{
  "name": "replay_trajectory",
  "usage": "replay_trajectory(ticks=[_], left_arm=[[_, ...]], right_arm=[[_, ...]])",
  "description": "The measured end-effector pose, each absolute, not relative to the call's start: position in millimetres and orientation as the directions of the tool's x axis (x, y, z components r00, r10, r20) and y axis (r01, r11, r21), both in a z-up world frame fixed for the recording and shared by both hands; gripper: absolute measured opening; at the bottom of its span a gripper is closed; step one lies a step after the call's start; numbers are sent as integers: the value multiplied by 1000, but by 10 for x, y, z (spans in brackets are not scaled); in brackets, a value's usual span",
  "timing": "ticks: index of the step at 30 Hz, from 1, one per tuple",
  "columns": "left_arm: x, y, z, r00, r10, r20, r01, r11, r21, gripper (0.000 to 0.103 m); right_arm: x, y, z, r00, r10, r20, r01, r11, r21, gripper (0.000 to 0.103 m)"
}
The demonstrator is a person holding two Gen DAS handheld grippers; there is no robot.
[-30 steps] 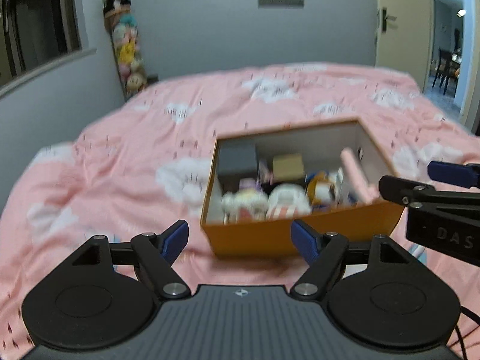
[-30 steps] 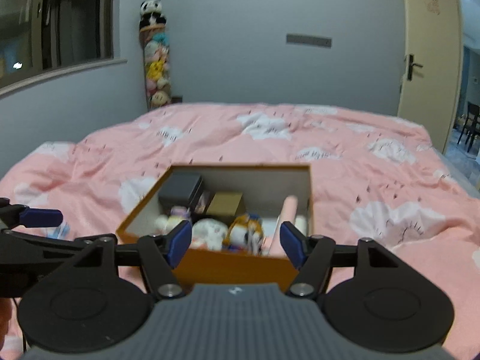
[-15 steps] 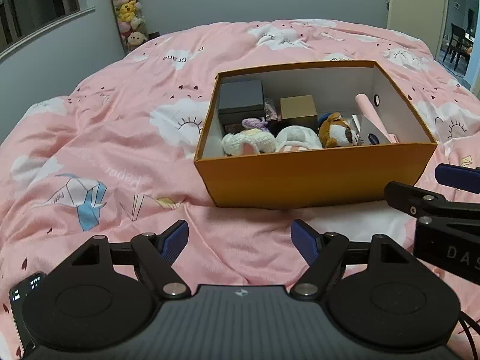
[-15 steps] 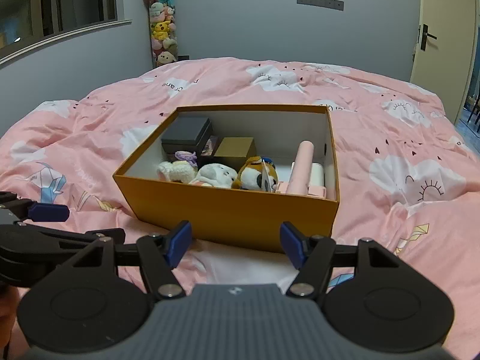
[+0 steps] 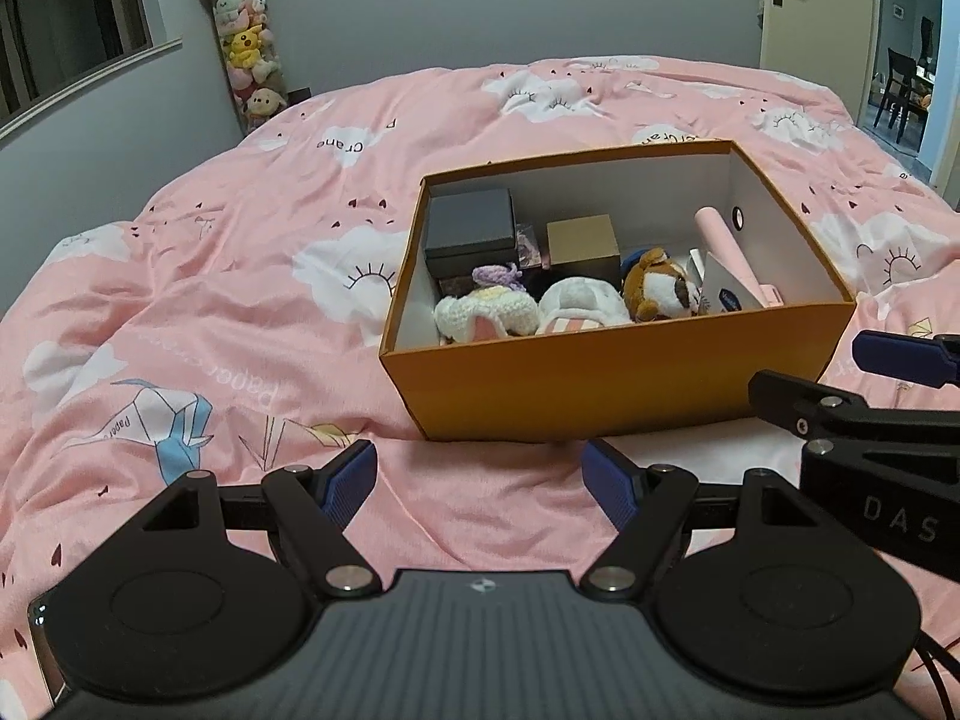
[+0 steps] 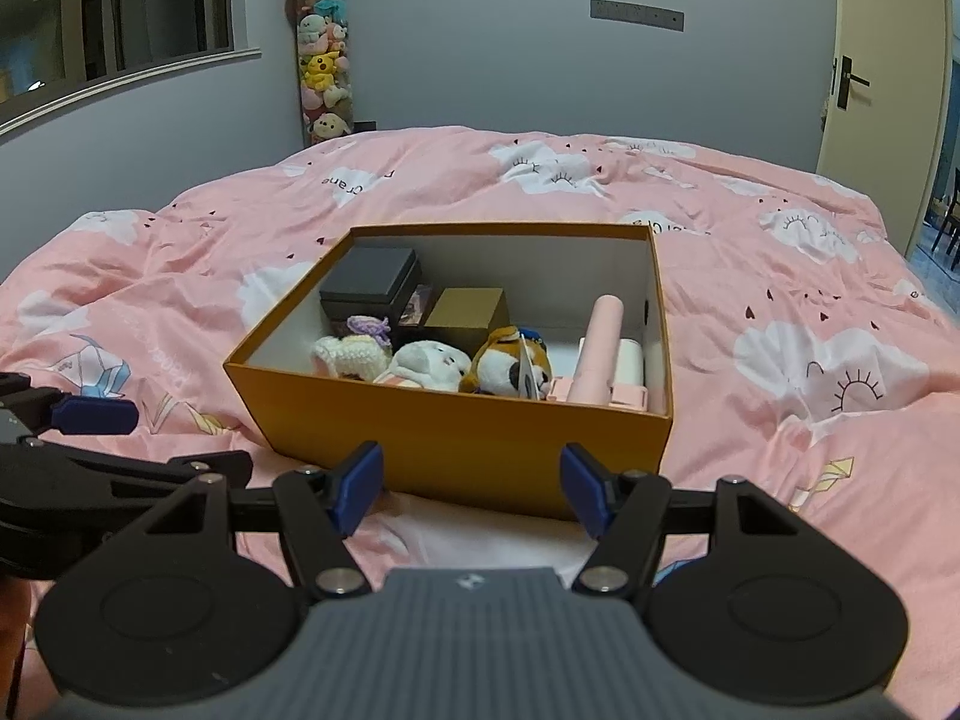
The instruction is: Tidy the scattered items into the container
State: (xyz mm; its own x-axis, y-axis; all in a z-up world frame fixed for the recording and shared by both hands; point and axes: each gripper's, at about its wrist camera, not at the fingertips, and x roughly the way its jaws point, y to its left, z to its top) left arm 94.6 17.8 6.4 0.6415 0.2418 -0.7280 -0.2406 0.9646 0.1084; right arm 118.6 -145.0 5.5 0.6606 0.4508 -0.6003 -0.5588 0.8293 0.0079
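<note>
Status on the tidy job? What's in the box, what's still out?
Looks nearly or fully done. The orange box already holds a black box, gold box, three plush toys including a dog, and a pink tube. In hand: nothing; the left gripper and right gripper are both open and empty. Left: no loose items visible on the pink bedspread in either view.

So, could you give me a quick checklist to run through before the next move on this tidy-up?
1. Left gripper open and holding nothing: ok.
2. Right gripper open and holding nothing: ok.
3. Orange box sitting upright on the bedspread, top open: ok.
4. Toys, small boxes and pink tube inside the box: ok.
5. No loose items on the visible bedspread: ok.
6. Bed areas outside both views checked: cannot tell.
</note>
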Motion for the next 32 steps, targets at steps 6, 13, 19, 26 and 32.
replay_trajectory(ticks=[6, 13, 19, 26, 32], left_arm=[[943, 153, 78, 645, 241, -725, -232, 966, 115, 89], [930, 130, 89, 650, 242, -721, -227, 967, 120, 89], [931, 121, 91, 648, 243, -722, -222, 967, 125, 89], [928, 118, 91, 648, 241, -722, -220, 967, 125, 89], [920, 112, 90, 649, 239, -722, -222, 967, 121, 89]], right_arm=[[1178, -1465, 59, 663, 451, -598, -556, 831, 10, 68], [1176, -1485, 59, 663, 450, -599, -553, 833, 14, 68], [1171, -1494, 61, 663, 451, -598, -553, 833, 15, 68], [1171, -1499, 61, 662, 452, -598, -554, 833, 16, 68], [1161, -1507, 69, 663, 452, -597, -552, 834, 18, 68]])
